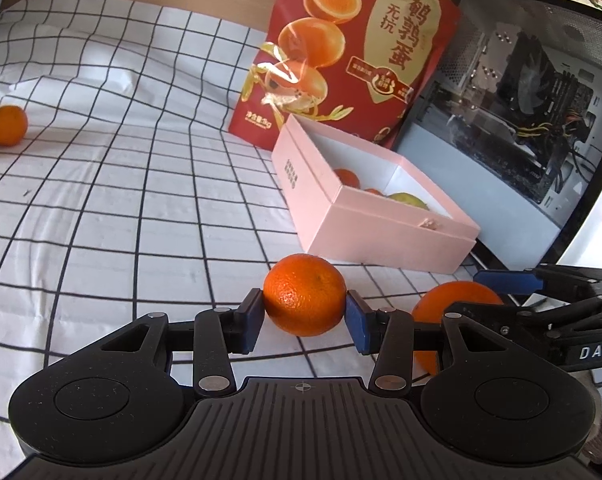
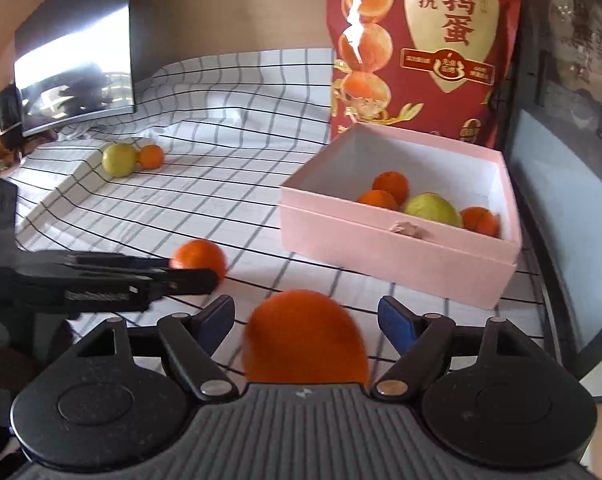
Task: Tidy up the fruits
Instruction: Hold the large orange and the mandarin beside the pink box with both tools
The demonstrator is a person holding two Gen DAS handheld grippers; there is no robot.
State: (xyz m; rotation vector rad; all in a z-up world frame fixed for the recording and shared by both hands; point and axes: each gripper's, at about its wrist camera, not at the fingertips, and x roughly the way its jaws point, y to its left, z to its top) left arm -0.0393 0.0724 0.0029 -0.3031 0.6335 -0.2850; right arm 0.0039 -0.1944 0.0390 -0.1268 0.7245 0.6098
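Behind the pink box (image 2: 393,258) (fruit inside) stands a red bag (image 2: 421,48).

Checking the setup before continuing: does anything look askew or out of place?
The open pink cardboard box sits skewed to the checked cloth's grid. A yellow-green fruit and small orange lie far off.

open checked cloth (image 1: 121,208) stretches left of the pink box (image 1: 385,240), bare but for an orange (image 1: 9,125) and a lemon (image 2: 119,159) near its far left edge. the box top is open from above. a red bag (image 1: 341,52) stands just behind the box, a pc case (image 1: 513,120) close along its right side, and a monitor (image 2: 77,52) blocks the far left corner.
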